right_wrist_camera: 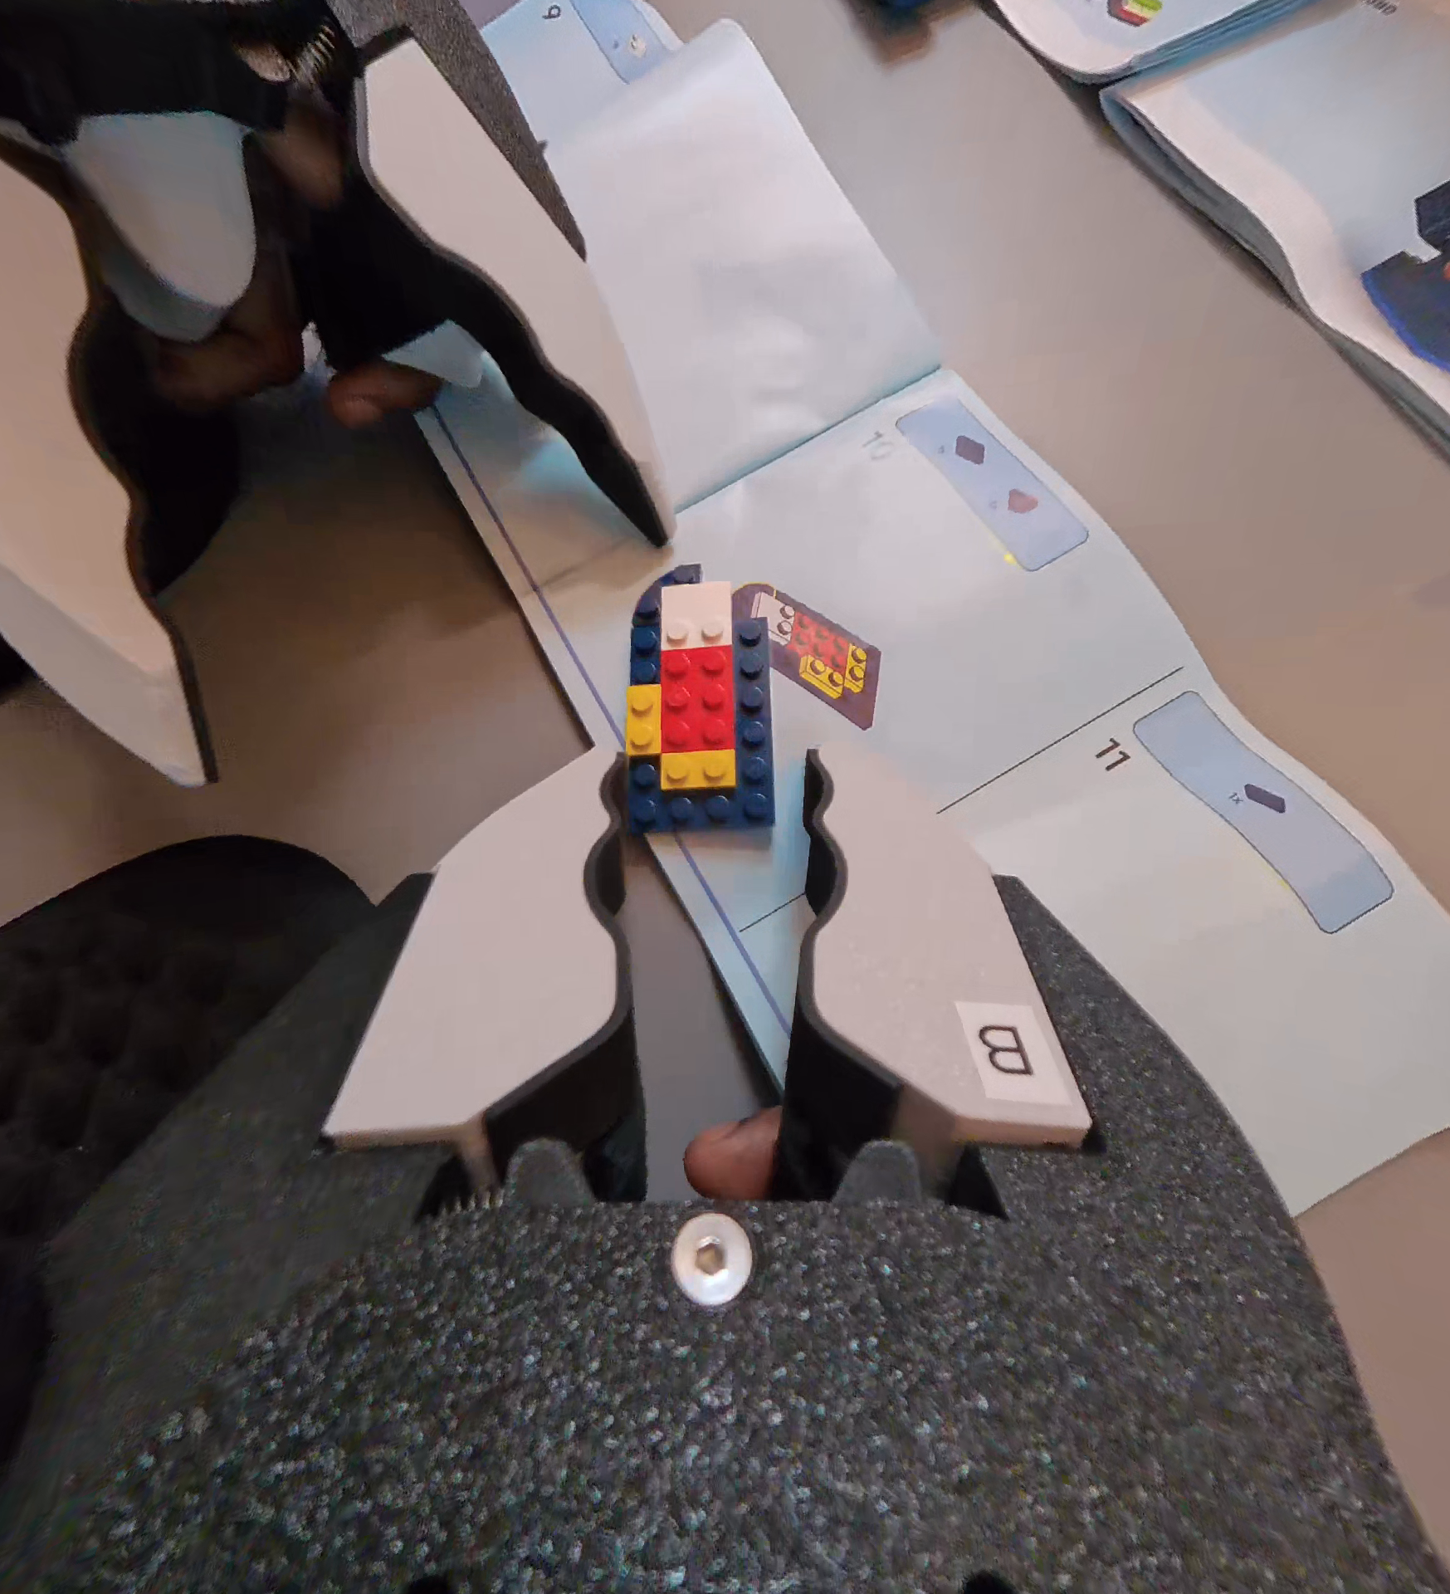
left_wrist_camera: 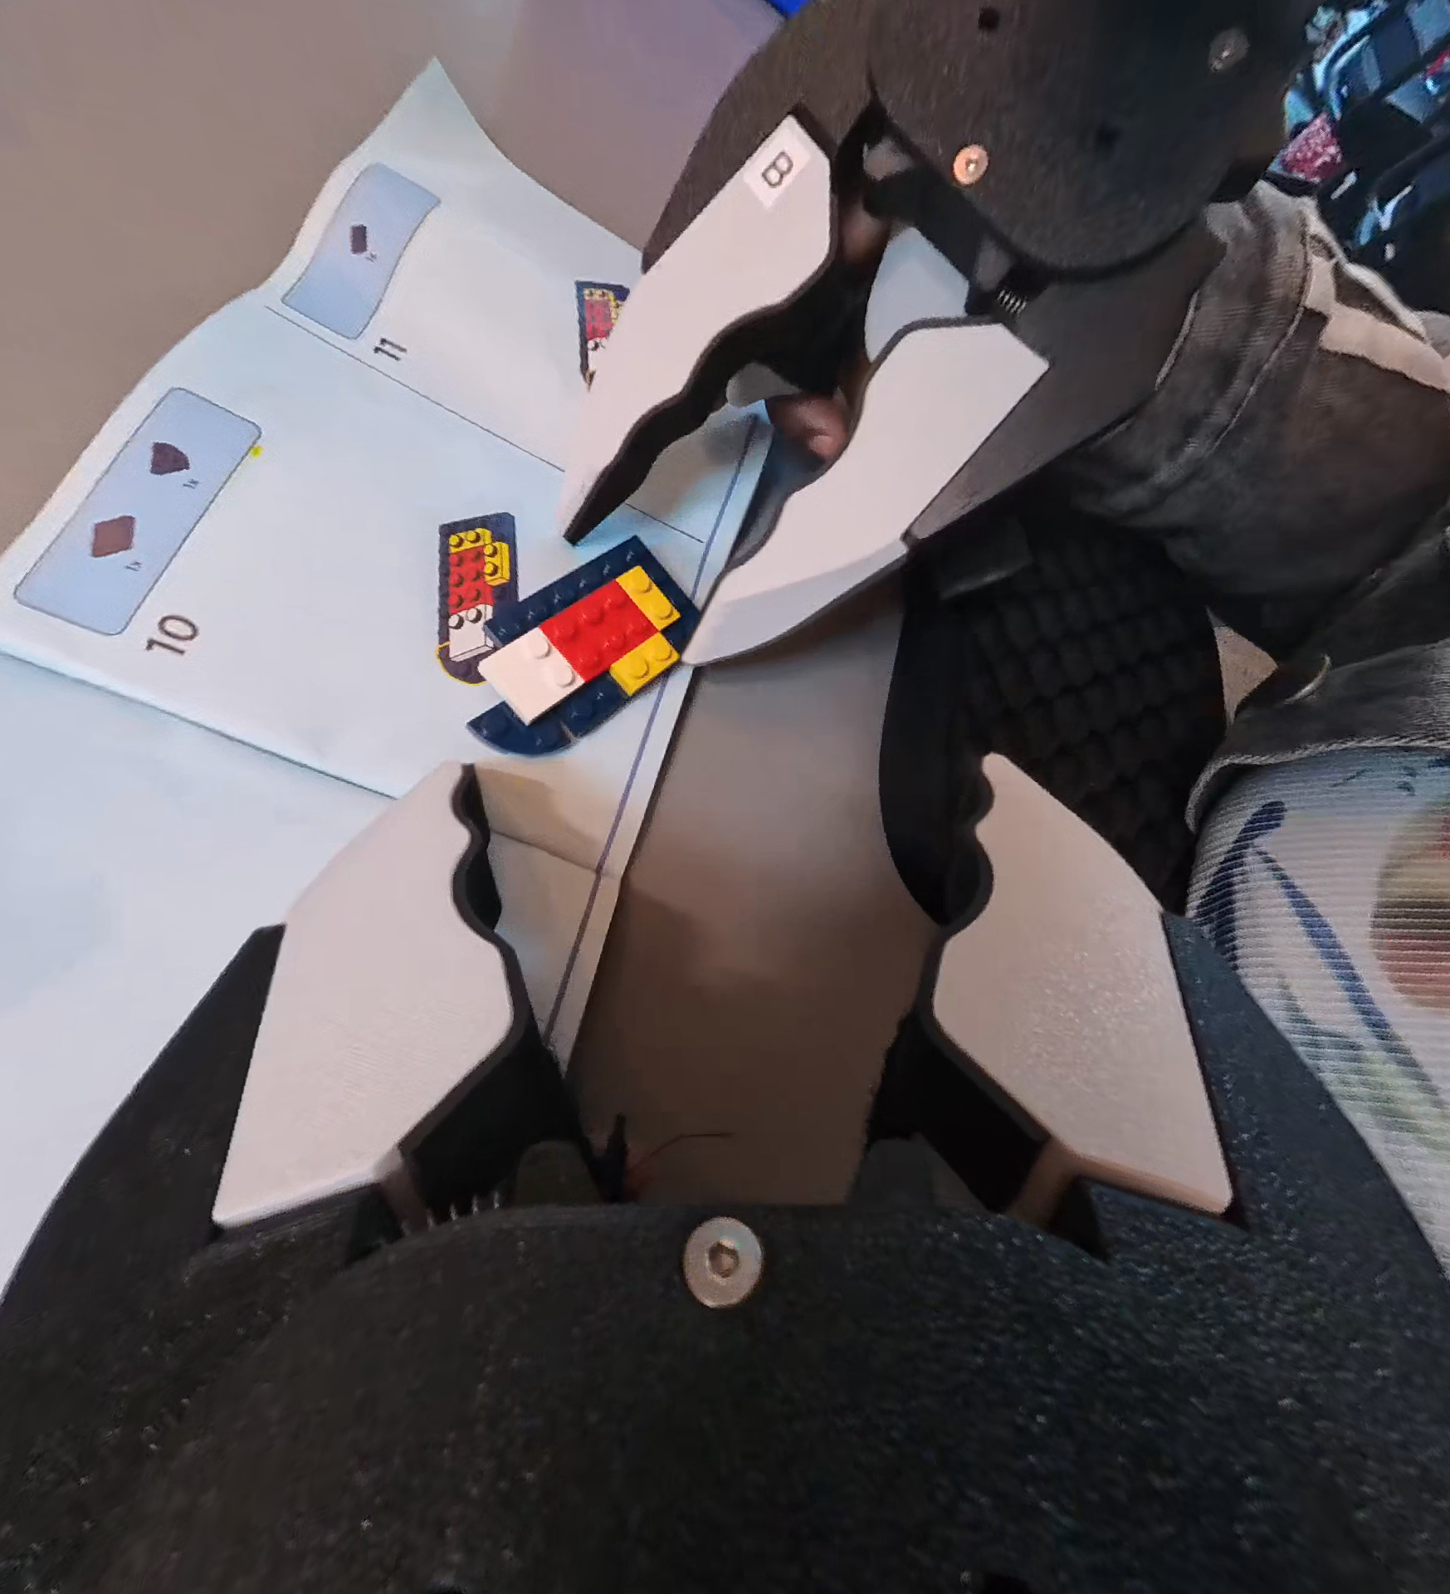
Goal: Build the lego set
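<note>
- Brick model point(right_wrist_camera: 698, 707): dark blue base w/ red, yellow and white bricks on top; lies flat on the open instruction booklet point(right_wrist_camera: 1049, 707), near the booklet's edge, partly over a printed drawing of the same build.
- Right claw point(right_wrist_camera: 712, 776): spread, not pinching. The near end of the model sits between its fingertips; the left tip is at the model's corner, the right tip stands apart from it w/ pale page showing between.
- From the left wrist view the right claw point(left_wrist_camera: 631, 595) comes in from the far side; one tip rests by the yellow end of the model point(left_wrist_camera: 587, 643), the other points down at the page just beyond it.
- Left claw point(left_wrist_camera: 721, 776): spread wide, nothing between its fingers, only booklet edge and bare table point(left_wrist_camera: 756, 949). Model is just beyond its tips.
- Booklet point(left_wrist_camera: 186, 776) lies open on the grey-brown table; more booklets point(right_wrist_camera: 1325, 172) at far right.
- Person's dark sleeve point(left_wrist_camera: 1221, 448) behind the right claw.
</note>
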